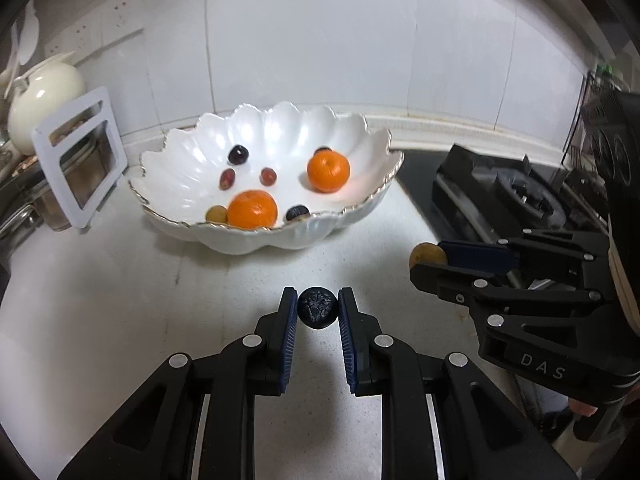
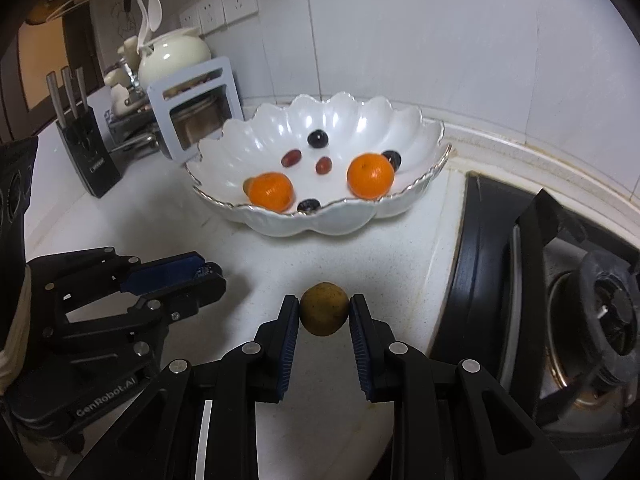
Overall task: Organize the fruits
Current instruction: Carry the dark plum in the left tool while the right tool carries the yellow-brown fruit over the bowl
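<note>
Both pairs of jaws are clamped on small fruit above the white bench (image 1: 120, 300). Between the blue pads of the left gripper (image 1: 318, 307) sits a dark, nearly black round berry (image 1: 316, 307) with a wrinkled, star-shaped crown facing the camera. The right gripper (image 2: 324, 314) pinches a dull yellow-brown round fruit (image 2: 324, 314) with a faintly speckled, matte skin. Beyond them, a white scalloped bowl (image 1: 248, 240) with a gilt rim stands on the bench near the tiled wall, holding two bright orange mandarins (image 1: 253, 209), two reddish grapes (image 1: 227, 179), three dark grapes (image 1: 238, 155) and one pale yellow-brown fruit (image 1: 216, 214) touching the nearer mandarin. A black gas stove (image 2: 560, 300) lies to the right of the bowl, and a knife block (image 2: 86, 152) stands to the left.
</note>
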A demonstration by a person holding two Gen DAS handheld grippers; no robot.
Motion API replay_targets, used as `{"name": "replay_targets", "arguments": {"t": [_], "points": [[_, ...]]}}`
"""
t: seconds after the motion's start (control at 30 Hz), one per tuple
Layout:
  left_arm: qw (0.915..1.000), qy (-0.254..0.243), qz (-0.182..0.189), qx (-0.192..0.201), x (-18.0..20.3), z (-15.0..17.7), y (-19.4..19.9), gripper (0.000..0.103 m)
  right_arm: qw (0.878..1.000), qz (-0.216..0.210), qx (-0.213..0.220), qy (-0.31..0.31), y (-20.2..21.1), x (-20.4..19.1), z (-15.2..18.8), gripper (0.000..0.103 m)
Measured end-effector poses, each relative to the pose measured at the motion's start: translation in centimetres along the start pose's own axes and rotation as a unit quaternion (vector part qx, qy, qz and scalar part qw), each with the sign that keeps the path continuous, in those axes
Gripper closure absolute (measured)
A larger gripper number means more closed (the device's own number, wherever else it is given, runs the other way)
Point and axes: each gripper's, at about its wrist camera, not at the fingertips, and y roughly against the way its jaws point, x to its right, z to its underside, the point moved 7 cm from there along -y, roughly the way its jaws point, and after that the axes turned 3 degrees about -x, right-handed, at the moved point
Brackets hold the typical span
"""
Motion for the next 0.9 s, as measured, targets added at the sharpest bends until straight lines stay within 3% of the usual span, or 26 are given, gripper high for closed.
{"name": "replay_targets", "arguments": {"t": [0.9], "points": [[0.9922,0.013,-0.018,0.123,-2.7,-4.4,10.0,0.081,0.994,0.023,0.111,-0.002,7.7,-3.9,-4.7,0.076]]}}
